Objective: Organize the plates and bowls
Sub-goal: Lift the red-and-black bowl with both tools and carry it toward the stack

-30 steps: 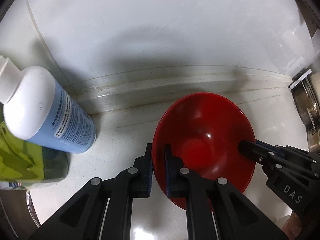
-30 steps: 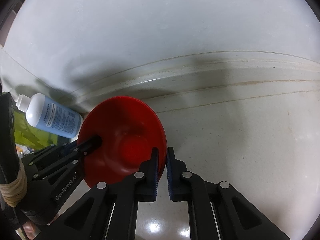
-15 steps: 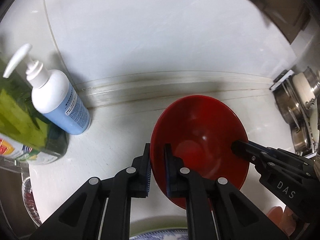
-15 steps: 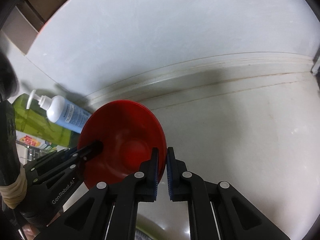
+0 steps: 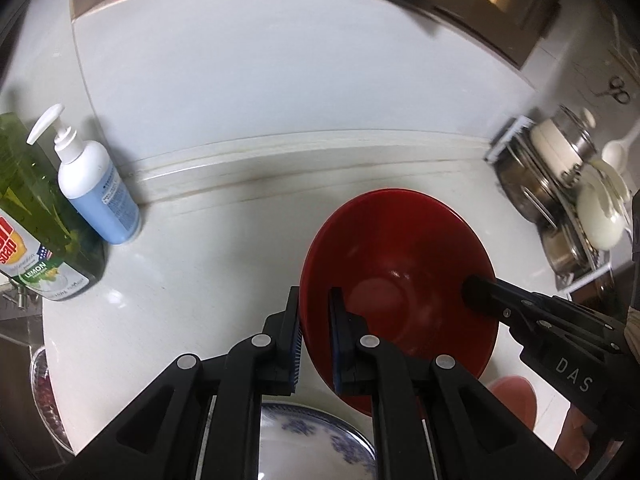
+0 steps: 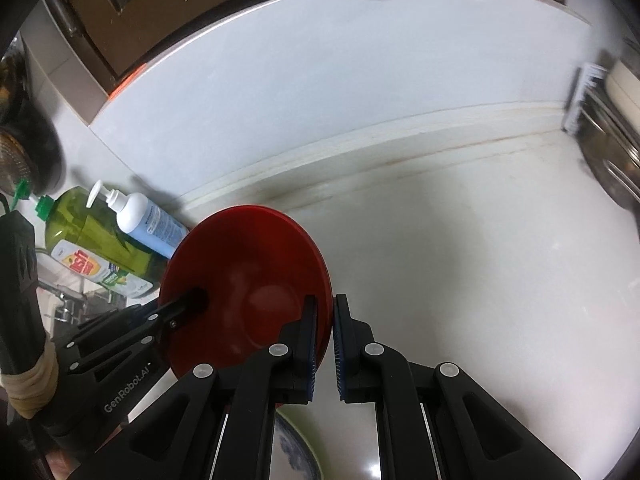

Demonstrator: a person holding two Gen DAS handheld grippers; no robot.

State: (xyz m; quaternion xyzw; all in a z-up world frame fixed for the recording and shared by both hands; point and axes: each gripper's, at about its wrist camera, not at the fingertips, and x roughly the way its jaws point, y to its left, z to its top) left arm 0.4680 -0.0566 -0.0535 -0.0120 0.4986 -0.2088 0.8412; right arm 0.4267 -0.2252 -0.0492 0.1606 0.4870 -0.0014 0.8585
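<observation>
Your right gripper (image 6: 324, 336) pinches the right rim of the red bowl (image 6: 248, 280) at about six o'clock in the view, pads tight on the rim. Your left gripper (image 6: 196, 300) comes in from eight o'clock and grips the bowl's left rim. Behind the bowl at nine o'clock stand a white pump bottle (image 6: 148, 224) and a green soap bottle (image 6: 92, 236). A blue-patterned plate (image 6: 292, 452) peeks out at six o'clock, on the pale counter (image 6: 480, 280). Metal pots (image 6: 612, 160) sit at three o'clock.
</observation>
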